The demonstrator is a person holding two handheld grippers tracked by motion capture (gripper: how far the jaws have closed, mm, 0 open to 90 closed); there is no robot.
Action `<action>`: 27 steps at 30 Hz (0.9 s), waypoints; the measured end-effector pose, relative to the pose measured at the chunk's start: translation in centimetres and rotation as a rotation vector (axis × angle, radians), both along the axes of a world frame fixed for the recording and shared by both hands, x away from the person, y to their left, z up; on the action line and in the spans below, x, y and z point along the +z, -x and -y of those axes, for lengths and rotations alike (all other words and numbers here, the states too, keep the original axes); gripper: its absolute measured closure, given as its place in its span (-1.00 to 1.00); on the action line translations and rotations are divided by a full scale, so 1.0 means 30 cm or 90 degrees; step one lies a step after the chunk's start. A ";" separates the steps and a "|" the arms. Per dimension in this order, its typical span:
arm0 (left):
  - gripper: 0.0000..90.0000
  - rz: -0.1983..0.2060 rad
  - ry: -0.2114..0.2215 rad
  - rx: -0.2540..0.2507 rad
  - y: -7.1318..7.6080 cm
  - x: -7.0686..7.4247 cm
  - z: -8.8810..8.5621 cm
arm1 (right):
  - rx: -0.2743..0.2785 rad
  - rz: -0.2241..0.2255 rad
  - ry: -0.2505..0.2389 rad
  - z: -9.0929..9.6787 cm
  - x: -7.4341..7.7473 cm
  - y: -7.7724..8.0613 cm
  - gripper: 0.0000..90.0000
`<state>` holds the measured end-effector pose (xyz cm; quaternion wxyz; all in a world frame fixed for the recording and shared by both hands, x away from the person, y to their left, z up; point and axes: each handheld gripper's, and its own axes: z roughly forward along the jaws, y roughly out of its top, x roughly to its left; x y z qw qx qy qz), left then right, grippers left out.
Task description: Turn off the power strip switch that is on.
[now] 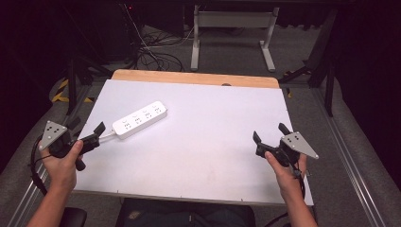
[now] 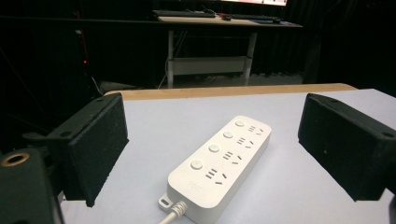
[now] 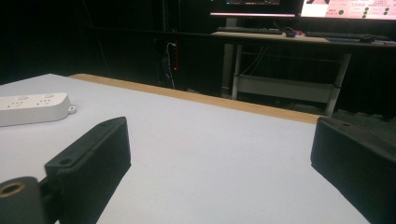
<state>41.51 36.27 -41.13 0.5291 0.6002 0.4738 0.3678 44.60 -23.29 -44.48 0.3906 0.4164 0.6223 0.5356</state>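
**Both grippers held low, jaws wide**

The left gripper [image 1: 87, 135] sits in the left hand [image 1: 61, 163], jaws spread apart, nothing between them. The right gripper [image 1: 270, 135], gripped by the right hand [image 1: 283, 165], likewise gapes open and empty.

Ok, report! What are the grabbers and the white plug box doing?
Left gripper open, facing power strip. Right gripper open, nothing between. Nothing in the way.
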 end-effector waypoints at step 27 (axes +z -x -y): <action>-0.84 -0.006 -0.001 -0.006 -0.007 -0.004 0.004 | 0.003 -0.003 -0.004 0.004 -0.004 -0.005 -0.88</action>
